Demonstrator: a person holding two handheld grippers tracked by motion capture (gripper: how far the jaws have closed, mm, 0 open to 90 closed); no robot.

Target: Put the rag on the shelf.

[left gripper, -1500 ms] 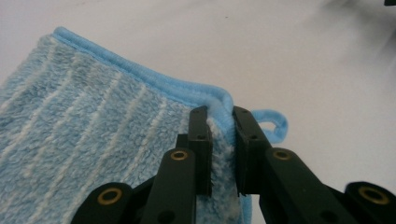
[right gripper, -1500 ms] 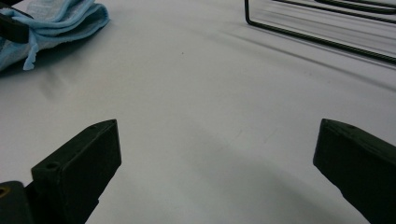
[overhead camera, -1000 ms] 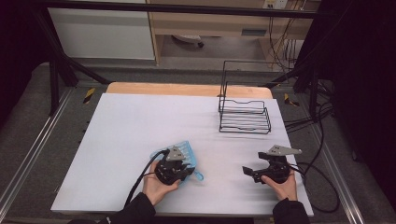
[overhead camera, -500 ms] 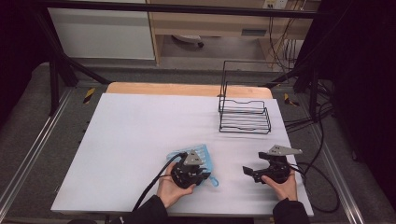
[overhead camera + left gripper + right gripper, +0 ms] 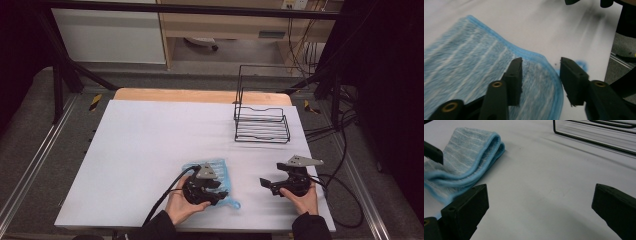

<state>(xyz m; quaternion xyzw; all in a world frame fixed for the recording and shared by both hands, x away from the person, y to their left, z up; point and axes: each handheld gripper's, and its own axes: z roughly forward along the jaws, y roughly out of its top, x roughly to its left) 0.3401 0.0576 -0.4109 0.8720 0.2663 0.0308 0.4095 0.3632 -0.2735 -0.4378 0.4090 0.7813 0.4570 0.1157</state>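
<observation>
Blue striped cloth (image 5: 212,175) lies folded on the white table (image 5: 150,140) near its front edge, left of centre-right. Left gripper (image 5: 540,75) sits over the cloth's bound hem; jaws have just been opening, now parted, pads clear of the fabric, hem between them. Right gripper (image 5: 265,184) rests near the cloth, jaws spread wide, nothing between. Wire rack (image 5: 261,120) stands well apart, farther back on the right

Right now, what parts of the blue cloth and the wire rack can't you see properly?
- Blue cloth: in the high view, the left gripper and its hand cover the near part.
- Blue cloth, left gripper view: cut off at the left and bottom edges.
- Wire rack: in the right gripper view, cut off by the top edge.
</observation>
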